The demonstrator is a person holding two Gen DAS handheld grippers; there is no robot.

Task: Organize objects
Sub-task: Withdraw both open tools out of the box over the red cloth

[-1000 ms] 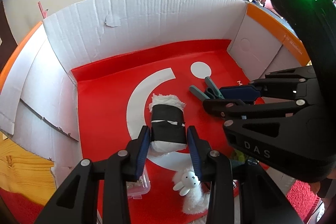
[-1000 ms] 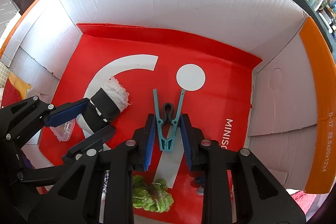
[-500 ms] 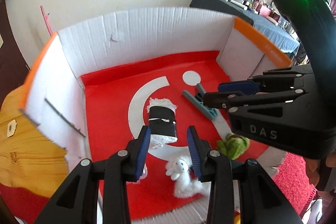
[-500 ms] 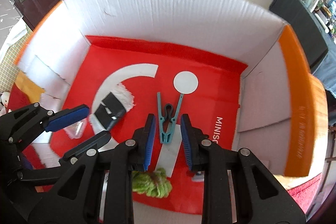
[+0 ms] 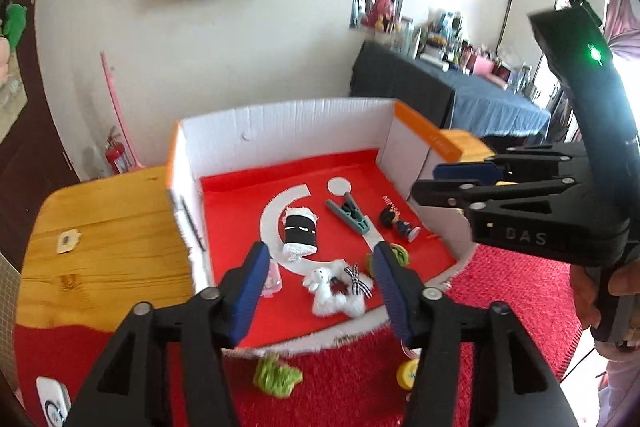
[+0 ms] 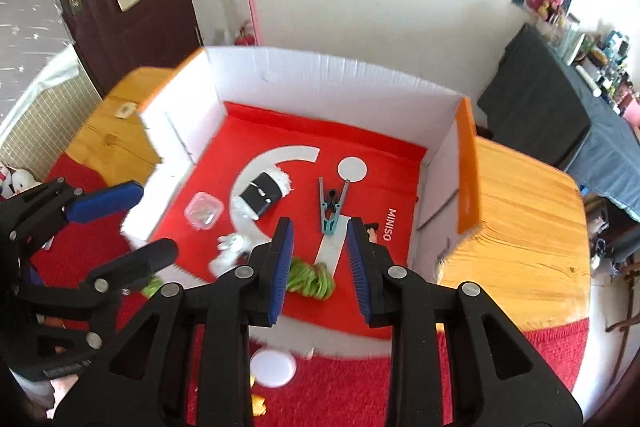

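Observation:
An open cardboard box (image 5: 288, 123) with a red floor holds a black-and-white roll (image 5: 300, 231), a teal clothes peg (image 5: 348, 217), a small dark-haired figurine (image 5: 396, 221), a white plush bunny (image 5: 336, 291), a clear plastic case (image 6: 204, 211) and a green tangle (image 6: 312, 277). The roll (image 6: 264, 193) and peg (image 6: 332, 205) also show in the right wrist view. My left gripper (image 5: 318, 291) is open and empty, raised above the box's near edge. My right gripper (image 6: 320, 263) is open and empty, also raised above the near edge.
The box stands on a wooden table (image 5: 104, 227) with a red cloth (image 5: 500, 291) at the front. On the cloth lie another green tangle (image 5: 278, 377), a yellow round thing (image 5: 408, 373) and a white round lid (image 6: 274, 367). A dark cluttered table (image 5: 472, 95) stands behind.
Both grippers have pulled back and up out of the box, leaving the roll and the peg on the box floor. Both jaws have spread wider.

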